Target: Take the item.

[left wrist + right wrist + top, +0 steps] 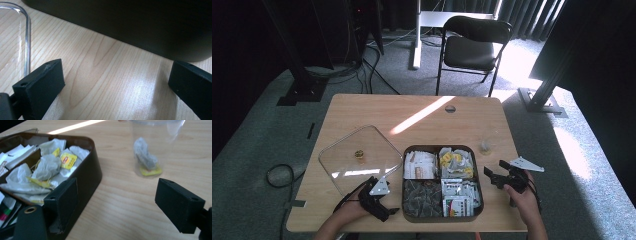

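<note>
Table (362, 107): light wood grain, smooth, slight sheen. Box (93, 173): dark, glossy, looks plastic. Lid (359, 157): clear plastic, shiny. Cup (150, 147): clear thin plastic. Tea bags (47, 167): white paper, crinkled, matt; yellow paper tags. Gripper pads (42, 85): black, matt, rubbery.

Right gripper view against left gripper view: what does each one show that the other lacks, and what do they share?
Right gripper view: tea bags inside the open box, and a clear cup holding one tea bag. Left gripper view: the edge of the clear lid lying flat. Both: the wooden table, the box's dark wall, and open black jaws with nothing between them.
</note>
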{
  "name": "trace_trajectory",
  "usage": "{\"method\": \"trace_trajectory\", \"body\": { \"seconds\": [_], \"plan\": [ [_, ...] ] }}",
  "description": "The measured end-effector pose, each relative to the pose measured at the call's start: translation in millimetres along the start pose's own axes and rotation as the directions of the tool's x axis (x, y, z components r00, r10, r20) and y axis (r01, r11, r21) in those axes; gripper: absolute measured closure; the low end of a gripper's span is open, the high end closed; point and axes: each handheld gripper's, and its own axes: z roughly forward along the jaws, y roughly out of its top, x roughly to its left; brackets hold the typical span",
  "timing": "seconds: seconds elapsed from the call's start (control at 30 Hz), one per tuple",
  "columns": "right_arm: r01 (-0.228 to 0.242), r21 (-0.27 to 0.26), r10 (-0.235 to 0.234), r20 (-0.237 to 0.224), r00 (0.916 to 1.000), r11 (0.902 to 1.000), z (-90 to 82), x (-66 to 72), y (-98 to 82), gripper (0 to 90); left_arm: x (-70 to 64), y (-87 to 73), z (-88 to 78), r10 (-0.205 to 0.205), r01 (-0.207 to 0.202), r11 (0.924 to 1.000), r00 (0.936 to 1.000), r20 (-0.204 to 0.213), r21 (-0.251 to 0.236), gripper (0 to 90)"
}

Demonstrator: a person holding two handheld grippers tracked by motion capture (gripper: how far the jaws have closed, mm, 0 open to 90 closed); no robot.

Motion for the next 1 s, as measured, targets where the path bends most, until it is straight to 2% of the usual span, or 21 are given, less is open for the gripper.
{"method": "trace_trajectory", "body": {
  "seconds": [0.1,0.3,0.53,0.67,0.77,0.93,1.0],
  "plan": [
    [0.004,0.012,-0.004,-0.006,1.0,0.9999,0.2,0.1,-2.8,16.6,-0.1,0.1,0.1,-0.001,0.001,1.0,1.0,-0.001,0.001,0.2],
    [0.019,0.077,-0.018,-0.019,0.9997,0.9968,3.6,2.3,-16.2,16.1,-0.2,0.2,0.0,-0.001,0.001,1.0,1.0,-0.001,0.001,0.2],
    [0.035,0.128,-0.032,-0.028,0.9991,0.9911,7.1,6.0,-25.2,14.5,-0.2,0.2,0.0,-0.001,0.001,1.0,1.0,-0.002,0.001,0.2],
    [0.076,0.16,-0.069,-0.048,0.9964,0.9843,7.6,9.8,-28.3,14.5,-0.2,0.2,0.0,-0.001,0.001,1.0,1.0,-0.002,0.001,0.2],
    [0.094,0.181,-0.087,-0.045,0.9952,0.979,8.0,11.5,-28.9,14.5,-0.4,0.3,0.1,-0.003,0.003,1.0,1.0,-0.003,0.002,0.1],
    [0.15,0.221,-0.142,-0.053,0.9885,0.9636,10.3,15.2,-29.5,14.2,-1.0,0.4,0.2,-0.007,0.007,1.0,1.0,-0.007,0.003,0.1],
    [0.16,0.225,-0.152,-0.053,0.9869,0.9611,10.7,15.8,-29.4,14.1,-1.0,0.5,0.2,-0.007,0.007,1.0,0.9999,-0.007,0.003,0.1]
  ]
}}
